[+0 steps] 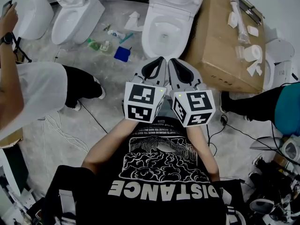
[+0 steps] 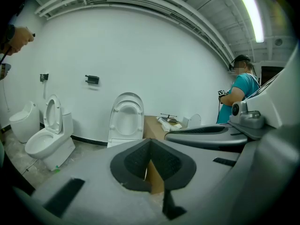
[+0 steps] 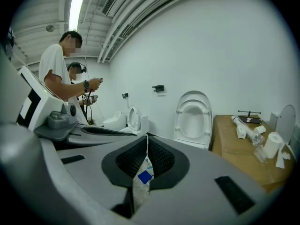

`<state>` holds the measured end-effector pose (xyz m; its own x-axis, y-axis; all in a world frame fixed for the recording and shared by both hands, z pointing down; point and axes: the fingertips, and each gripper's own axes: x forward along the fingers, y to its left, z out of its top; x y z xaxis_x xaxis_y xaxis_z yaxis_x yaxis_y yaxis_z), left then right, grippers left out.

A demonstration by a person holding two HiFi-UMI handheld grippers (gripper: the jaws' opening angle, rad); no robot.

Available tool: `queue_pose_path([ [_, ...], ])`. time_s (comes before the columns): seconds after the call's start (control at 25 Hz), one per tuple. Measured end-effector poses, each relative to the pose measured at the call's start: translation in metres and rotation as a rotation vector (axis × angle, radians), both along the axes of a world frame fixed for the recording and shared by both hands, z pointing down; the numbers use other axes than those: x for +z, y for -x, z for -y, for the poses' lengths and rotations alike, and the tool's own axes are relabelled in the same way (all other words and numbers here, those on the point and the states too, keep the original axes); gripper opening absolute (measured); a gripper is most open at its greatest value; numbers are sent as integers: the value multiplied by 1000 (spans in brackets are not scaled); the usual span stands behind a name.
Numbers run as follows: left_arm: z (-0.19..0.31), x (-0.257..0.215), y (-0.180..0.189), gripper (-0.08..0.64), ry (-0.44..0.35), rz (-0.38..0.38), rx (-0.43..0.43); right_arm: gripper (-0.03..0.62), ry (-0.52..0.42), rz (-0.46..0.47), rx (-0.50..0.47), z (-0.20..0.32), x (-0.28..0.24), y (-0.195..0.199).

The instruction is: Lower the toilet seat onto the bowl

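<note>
A person in a black T-shirt with white print (image 1: 159, 172) holds two grey plastic tools side by side, each bearing a black-and-white marker cube. The left tool (image 1: 161, 60) has its jaws pressed together with nothing between them, and the right tool (image 1: 171, 61) is closed and empty the same way. Both point over the pale marbled floor (image 1: 70, 125) toward a white ceramic toilet bowl (image 1: 161, 47) just beyond their tips. Left of the bowl, a small blue square item (image 1: 123, 54) lies on the floor amid litter. The white oval toilet seat (image 2: 126, 116) stands upright at the far side of the bowl, near the white wall; it seems to lean on a raised lid, though the two are hard to separate. Right of the bowl sits a brown cardboard box (image 1: 215, 55) carrying white fittings. Far left stands a second white toilet (image 1: 75, 13)
</note>
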<state>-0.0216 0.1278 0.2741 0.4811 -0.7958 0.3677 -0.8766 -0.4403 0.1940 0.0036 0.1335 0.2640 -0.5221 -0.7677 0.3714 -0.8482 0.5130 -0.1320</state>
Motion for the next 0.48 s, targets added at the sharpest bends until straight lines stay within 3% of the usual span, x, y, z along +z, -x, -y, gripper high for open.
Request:
queue_pose_path([
  [0.48, 71, 16, -23, 9, 35, 22, -17, 20, 26, 20, -20, 74, 14, -23],
])
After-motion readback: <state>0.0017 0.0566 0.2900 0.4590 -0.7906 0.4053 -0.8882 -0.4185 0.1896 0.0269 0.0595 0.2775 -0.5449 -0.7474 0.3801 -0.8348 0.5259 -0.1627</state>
